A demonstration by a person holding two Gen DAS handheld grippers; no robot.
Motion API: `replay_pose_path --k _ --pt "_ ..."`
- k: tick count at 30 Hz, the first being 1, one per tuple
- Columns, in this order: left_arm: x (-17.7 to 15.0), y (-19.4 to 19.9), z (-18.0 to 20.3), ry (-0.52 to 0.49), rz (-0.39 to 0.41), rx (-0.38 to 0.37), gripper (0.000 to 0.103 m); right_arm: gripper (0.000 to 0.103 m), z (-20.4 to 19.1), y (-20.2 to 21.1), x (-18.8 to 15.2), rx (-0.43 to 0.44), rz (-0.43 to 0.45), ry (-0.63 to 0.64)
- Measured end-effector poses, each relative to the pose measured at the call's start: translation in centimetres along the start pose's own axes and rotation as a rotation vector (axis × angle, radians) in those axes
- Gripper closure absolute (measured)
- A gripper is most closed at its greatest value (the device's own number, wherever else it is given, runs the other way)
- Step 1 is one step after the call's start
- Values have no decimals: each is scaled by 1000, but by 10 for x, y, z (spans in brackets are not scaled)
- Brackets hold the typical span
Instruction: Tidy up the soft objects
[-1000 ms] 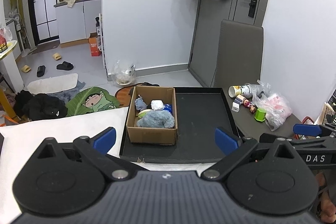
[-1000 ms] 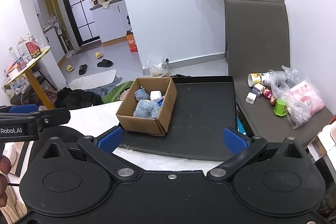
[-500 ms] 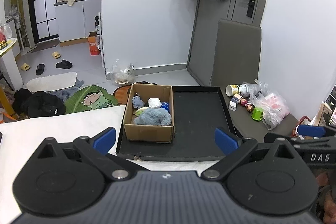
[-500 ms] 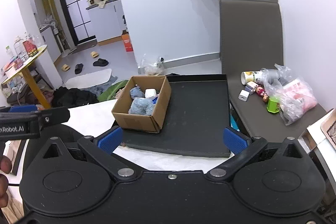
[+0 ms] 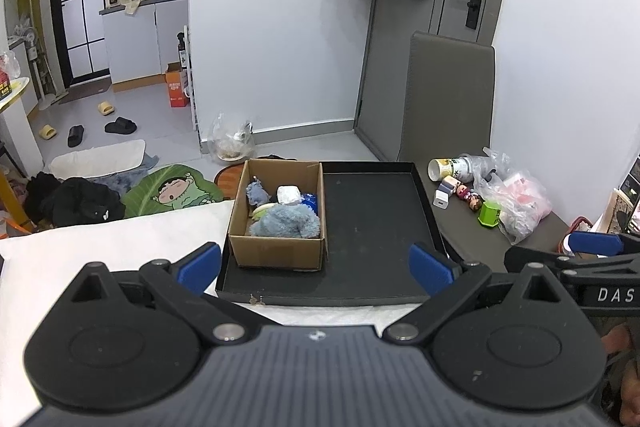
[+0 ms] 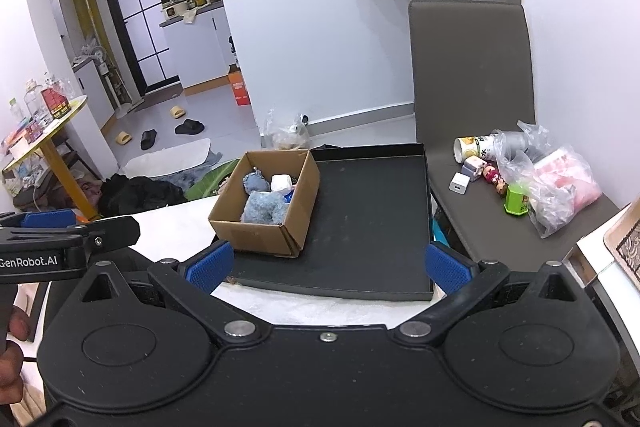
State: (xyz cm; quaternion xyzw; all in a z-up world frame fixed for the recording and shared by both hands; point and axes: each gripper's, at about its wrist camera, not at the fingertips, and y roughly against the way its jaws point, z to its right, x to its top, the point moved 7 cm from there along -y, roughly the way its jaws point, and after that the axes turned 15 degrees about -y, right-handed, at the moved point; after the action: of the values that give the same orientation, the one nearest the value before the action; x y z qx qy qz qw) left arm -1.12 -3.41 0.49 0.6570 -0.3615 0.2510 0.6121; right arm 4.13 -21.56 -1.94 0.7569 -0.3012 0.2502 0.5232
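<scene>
A cardboard box (image 5: pixel 276 251) stands on the left part of a black tray (image 5: pixel 376 227). It holds several soft toys: a blue-grey plush (image 5: pixel 288 223), a small grey plush (image 5: pixel 256 191) and a white soft object (image 5: pixel 289 193). The box (image 6: pixel 260 239), the tray (image 6: pixel 368 219) and the blue-grey plush (image 6: pixel 264 207) also show in the right wrist view. My left gripper (image 5: pixel 316 265) is open and empty, held back from the tray's near edge. My right gripper (image 6: pixel 328 265) is open and empty, also short of the tray.
A grey bench (image 5: pixel 472 231) to the right of the tray carries a cup, small figurines, a green box (image 5: pixel 489 214) and plastic bags (image 5: pixel 520 203). A white cloth (image 5: pixel 100 251) covers the table on the left. A grey chair back (image 5: pixel 448 95) stands behind.
Both grippers have drawn back and up from the tray, so the box and the tray look smaller and farther. Both stay open and empty.
</scene>
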Motion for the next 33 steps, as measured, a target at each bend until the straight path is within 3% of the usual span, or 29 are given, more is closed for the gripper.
replay_pose_path --k 33 --pt "0 -5 10 -28 -18 3 3 0 9 3 2 -9 4 -22"
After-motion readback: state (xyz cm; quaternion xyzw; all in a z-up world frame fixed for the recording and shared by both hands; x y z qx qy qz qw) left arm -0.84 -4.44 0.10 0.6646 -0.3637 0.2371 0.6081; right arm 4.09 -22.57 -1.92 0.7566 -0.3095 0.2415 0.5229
